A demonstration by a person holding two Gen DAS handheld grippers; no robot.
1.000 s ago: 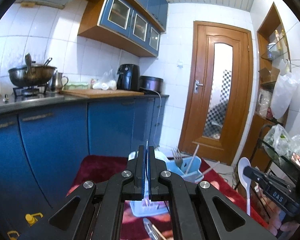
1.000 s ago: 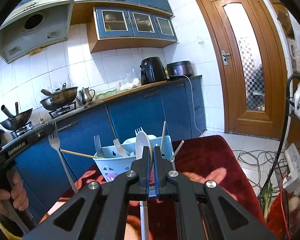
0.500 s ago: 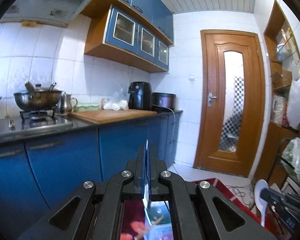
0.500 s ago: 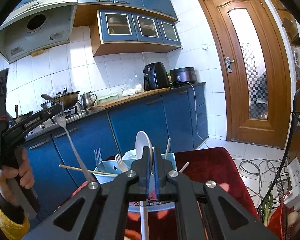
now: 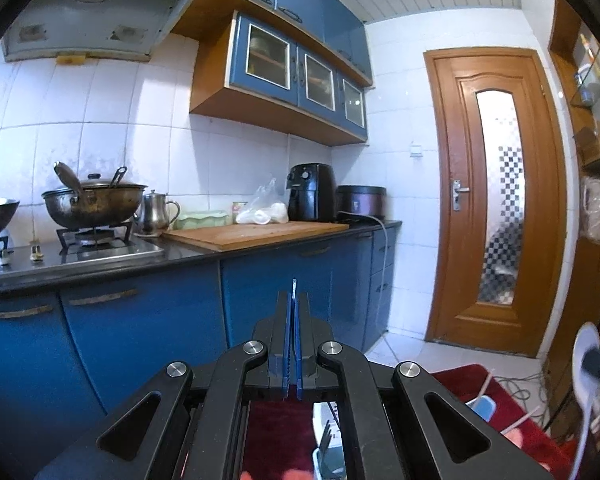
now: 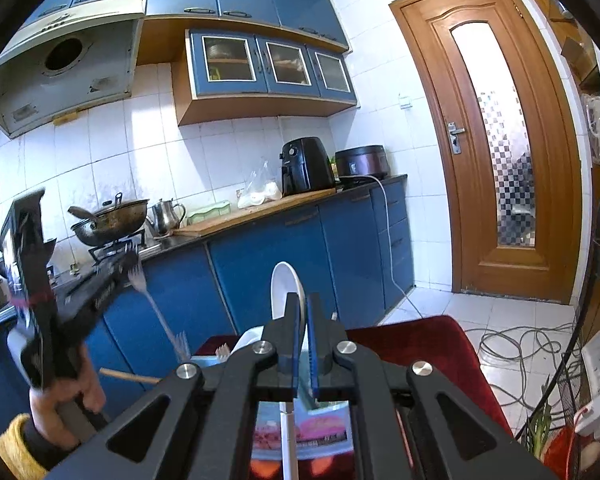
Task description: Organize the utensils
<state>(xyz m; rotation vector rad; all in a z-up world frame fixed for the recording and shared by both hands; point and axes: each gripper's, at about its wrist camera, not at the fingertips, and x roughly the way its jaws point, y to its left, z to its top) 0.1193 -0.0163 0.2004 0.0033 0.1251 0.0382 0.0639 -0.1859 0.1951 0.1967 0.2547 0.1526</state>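
Note:
My left gripper is shut on a metal fork, seen edge-on as a thin strip above the fingertips. From the right wrist view the left gripper is at the left in a person's hand. The fork hangs slanting down from it, ending just above the basket. My right gripper is shut on a white spoon, bowl up and handle running down under the fingers. The spoon also shows at the right edge of the left wrist view. Below both stands a light blue utensil basket with forks and sticks.
The basket stands on a red cloth. Blue cabinets under a dark counter run along the left, with a wok, kettle, cutting board and air fryer. A wooden door is ahead. Cables and a power strip lie on the floor at right.
Both grippers have risen, each still shut on its utensil. The left one swung away, so the basket has dropped almost out of its view. The fork now hangs higher over the basket.

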